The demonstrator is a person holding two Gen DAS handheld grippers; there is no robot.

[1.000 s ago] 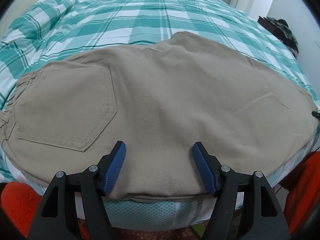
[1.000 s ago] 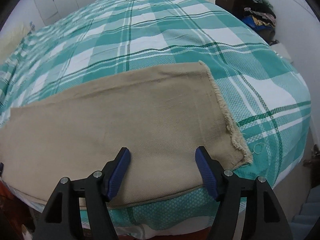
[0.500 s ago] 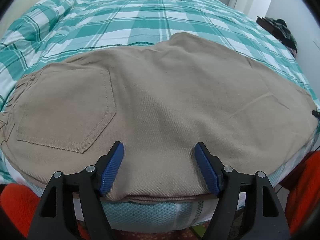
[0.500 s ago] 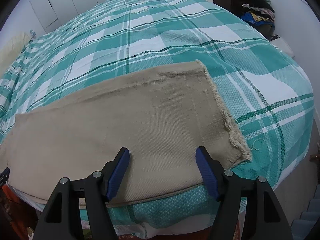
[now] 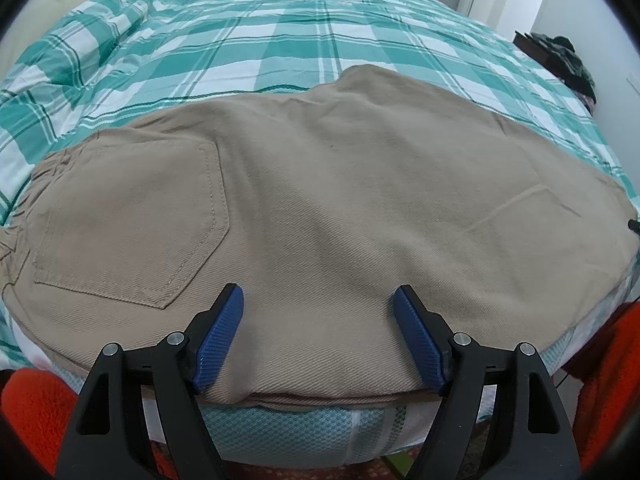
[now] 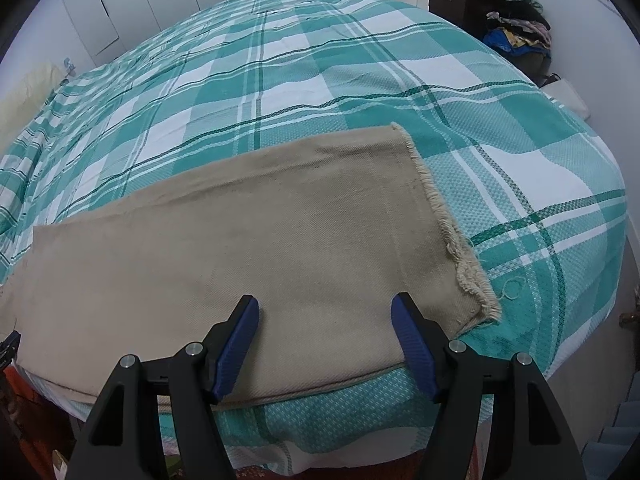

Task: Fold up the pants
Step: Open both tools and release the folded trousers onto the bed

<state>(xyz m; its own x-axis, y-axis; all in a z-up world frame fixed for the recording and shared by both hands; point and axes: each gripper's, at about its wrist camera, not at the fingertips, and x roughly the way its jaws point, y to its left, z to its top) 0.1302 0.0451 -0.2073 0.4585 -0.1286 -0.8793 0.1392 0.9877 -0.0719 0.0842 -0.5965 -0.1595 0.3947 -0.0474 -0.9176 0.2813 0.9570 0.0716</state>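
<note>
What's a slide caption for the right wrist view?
Open right tool poised over the frayed-hem leg end of tan pants on a plaid bedspread.

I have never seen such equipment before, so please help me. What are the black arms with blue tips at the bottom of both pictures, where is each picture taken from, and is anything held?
These are two hand-held grippers; a person holds one in each hand. Each carries a wide-angle camera that looks forward along its two fingers, so its own fingers show at the bottom of its picture.

The left gripper looks at the upper part of beige pants, where a back pocket is sewn on. The right gripper looks at the leg end of the same pants, with its frayed hem. The pants lie flat near the front edge of a bed with a green and white checked bedspread.

Nothing is held. Both grippers are open above the cloth, and the left one's jaws have just been opening. The pants appear already folded leg over leg.
</note>
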